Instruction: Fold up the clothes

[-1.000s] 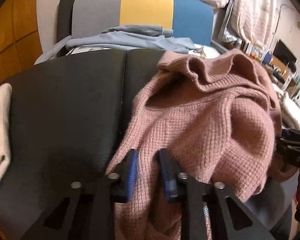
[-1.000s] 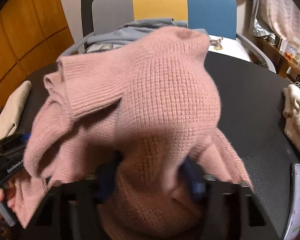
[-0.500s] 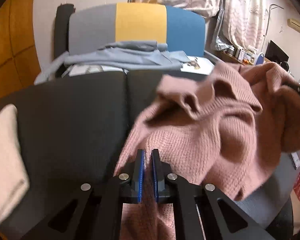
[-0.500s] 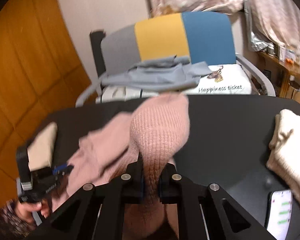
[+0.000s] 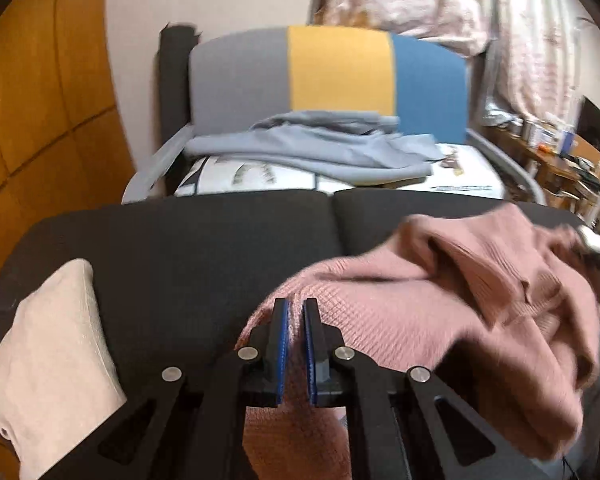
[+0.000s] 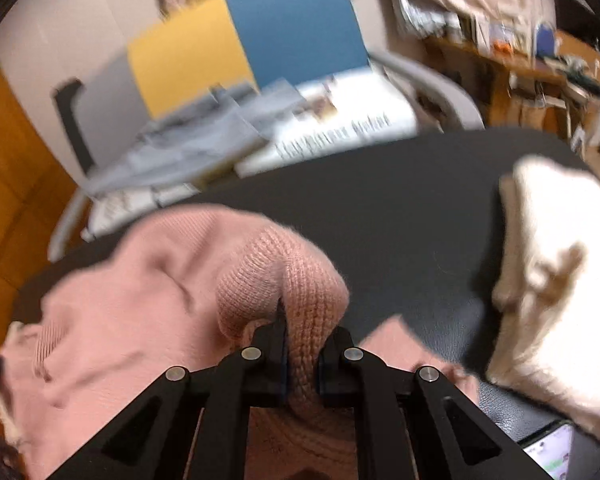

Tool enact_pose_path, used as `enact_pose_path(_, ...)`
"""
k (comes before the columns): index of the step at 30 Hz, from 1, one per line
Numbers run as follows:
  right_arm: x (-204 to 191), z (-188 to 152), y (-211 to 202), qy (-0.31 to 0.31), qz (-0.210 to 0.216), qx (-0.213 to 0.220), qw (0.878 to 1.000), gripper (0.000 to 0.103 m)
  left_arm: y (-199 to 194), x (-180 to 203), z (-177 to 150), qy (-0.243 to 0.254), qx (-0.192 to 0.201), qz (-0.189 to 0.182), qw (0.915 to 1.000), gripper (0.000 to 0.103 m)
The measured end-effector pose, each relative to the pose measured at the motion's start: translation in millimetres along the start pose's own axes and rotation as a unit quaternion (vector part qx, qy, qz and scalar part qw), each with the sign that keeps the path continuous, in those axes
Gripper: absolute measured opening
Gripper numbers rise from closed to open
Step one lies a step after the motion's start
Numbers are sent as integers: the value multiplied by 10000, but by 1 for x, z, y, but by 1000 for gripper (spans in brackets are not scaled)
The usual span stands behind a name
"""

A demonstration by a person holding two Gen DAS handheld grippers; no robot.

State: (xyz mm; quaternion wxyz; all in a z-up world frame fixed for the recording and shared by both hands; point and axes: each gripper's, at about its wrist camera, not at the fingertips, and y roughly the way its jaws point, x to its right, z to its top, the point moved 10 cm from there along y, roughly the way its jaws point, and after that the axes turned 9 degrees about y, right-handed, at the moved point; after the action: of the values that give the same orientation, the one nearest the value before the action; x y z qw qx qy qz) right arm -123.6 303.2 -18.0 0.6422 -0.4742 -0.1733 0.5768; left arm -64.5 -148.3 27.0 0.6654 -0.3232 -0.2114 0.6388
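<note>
You have the pink sweater point(image 5: 440, 320) pinched in both grippers: the left gripper point(image 5: 295, 344) has its fingers pressed nearly together on a thin edge, and the right gripper point(image 6: 300, 356), its fingers just closed, squeezes a thick bunched roll, with the rest slumped over the black tabletop point(image 5: 180, 248). It looks like a soft, chunky, fairly light knit that will sag and stretch rather than keep a line. So take it at hems or shoulder seams, not mid-panel.
</note>
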Motion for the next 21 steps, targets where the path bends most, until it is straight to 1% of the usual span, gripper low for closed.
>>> enact_pose_path(1, 6, -6, 11, 30, -35, -178, 9998, 13, 13, -4, 1, 36, -146, 94, 9998, 7)
enact_pose_path(2, 11, -10, 18, 54, -64, -280, 9996, 18, 26, -9, 1, 74, -294, 190, 9994, 8)
enact_pose_path(3, 14, -12, 16, 62, -102, -232, 9997, 29, 39, -9, -1, 106, -513, 177, 9985, 8)
enact_pose_path(4, 16, -11, 8, 62, -169, -143, 9997, 37, 48, -8, -4, 68, -655, 73, 9978, 9)
enact_pose_path(5, 18, -10, -1, 62, -235, -54, 9997, 57, 53, -7, -6, -54, -749, -56, 9972, 11)
enact_pose_path(6, 20, -8, -11, 64, -294, 63, 9995, 65, 51, -5, -8, -176, -767, -155, 9968, 12)
enact_pose_path(7, 22, -5, -28, 73, -332, 261, 9991, 66, 50, -3, -9, -298, -783, -253, 9962, 12)
enact_pose_path(8, 22, -1, -47, 83, -362, 518, 9980, 65, 43, 0, -12, -459, -718, -352, 9957, 15)
enact_pose_path(9, 23, 2, -67, 87, -383, 787, 9961, 66, 35, 3, -14, -619, -651, -452, 9949, 15)
enact_pose_path(10, 18, 1, -85, 23, -311, 971, 9948, 66, 28, 5, -17, -780, -584, -551, 9937, 16)
enact_pose_path(11, 4, -5, -94, -131, -112, 988, 9950, 66, 20, 8, -19, -940, -517, -649, 9921, 16)
enact_pose_path(13, -22, -17, -114, -439, 287, 1020, 9934, 66, 9, 38, -27, -973, -493, -1138, 9875, 16)
enact_pose_path(14, -38, -28, -120, -653, 517, 956, 9919, 66, 2, 53, -31, -987, -481, -1383, 9843, 16)
enact_pose_path(15, -56, -45, -119, -926, 735, 796, 9898, 67, -4, 67, -35, -1001, -468, -1627, 9805, 16)
enact_pose_path(16, -66, -60, -117, -1141, 784, 693, 9879, 67, -9, 88, -41, -898, -497, -1835, 9777, 16)
enact_pose_path(17, -75, -75, -115, -1363, 722, 599, 9862, 67, -15, 108, -48, -791, -526, -2041, 9743, 16)
enact_pose_path(18, -84, -90, -113, -1584, 659, 505, 9839, 67, -17, 118, -54, -735, -550, -2059, 9743, 16)
enact_pose_path(20, -93, -115, -113, -1889, 553, 410, 9796, 68, -20, 141, -73, -697, -732, -2153, 9713, 16)
enact_pose_path(21, -94, -127, -113, -2004, 492, 384, 9777, 73, -21, 151, -82, -758, -821, -2247, 9680, 16)
